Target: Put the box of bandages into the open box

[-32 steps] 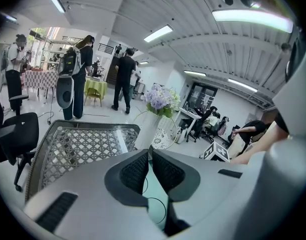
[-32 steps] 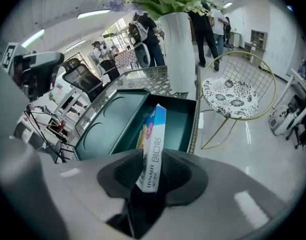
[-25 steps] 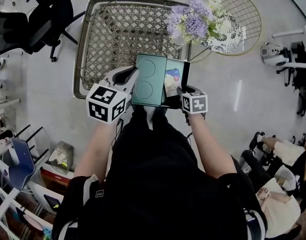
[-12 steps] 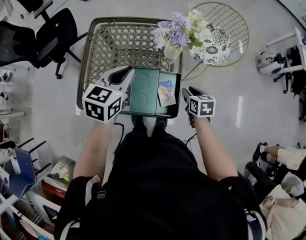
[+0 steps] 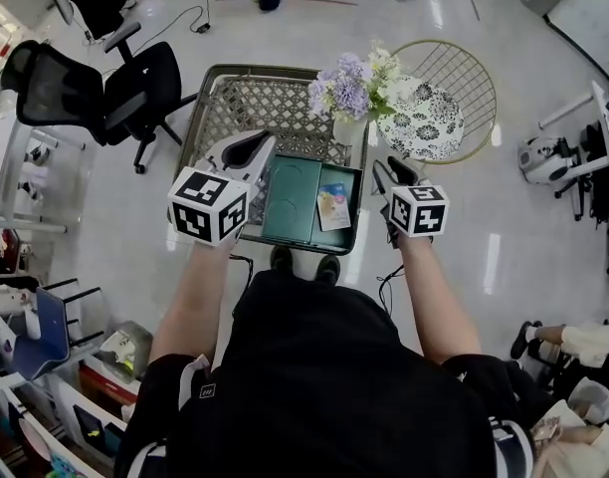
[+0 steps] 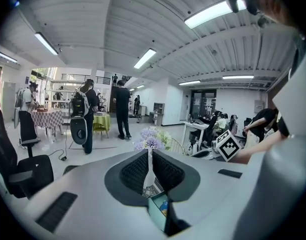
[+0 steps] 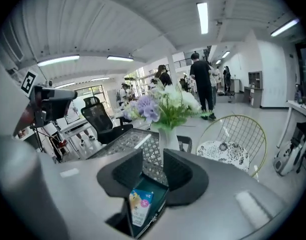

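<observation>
1. The box of bandages point(image 5: 333, 207) lay in the right half of the open box point(image 5: 290, 202), at the woven surface's point(image 5: 255, 103) near edge.
2. The left tool point(image 5: 257, 145) hovered just left of it, jaws narrowly apart, empty.
3. The right tool point(image 5: 388, 170) hung to its right, jaws apart, empty.
</observation>
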The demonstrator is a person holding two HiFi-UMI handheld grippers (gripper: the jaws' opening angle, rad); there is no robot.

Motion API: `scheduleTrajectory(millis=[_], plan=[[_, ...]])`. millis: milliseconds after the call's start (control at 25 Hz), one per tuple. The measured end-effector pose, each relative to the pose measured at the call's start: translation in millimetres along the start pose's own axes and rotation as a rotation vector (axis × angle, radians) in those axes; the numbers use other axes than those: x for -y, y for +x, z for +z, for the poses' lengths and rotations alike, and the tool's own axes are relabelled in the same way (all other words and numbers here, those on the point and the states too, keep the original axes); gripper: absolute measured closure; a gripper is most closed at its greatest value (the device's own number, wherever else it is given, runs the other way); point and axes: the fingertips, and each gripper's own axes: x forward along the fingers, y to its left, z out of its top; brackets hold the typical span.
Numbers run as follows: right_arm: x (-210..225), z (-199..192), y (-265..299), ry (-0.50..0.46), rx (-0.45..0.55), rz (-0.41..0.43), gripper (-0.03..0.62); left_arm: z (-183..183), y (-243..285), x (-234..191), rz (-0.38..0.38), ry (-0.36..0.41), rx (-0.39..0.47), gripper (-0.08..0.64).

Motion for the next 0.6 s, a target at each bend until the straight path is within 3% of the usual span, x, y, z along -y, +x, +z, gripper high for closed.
scheduleTrajectory(millis=[400, 600], plan=[[-27, 89, -55, -0.050, 0.249, 0.056, 0.490, 31, -31, 2, 0.047, 0.022, 0.101, 0.529], [-54, 128, -77, -0.084, 0.361, 0.042, 0.560, 54, -54, -7, 0.037, 0.030, 0.167, 0.529]])
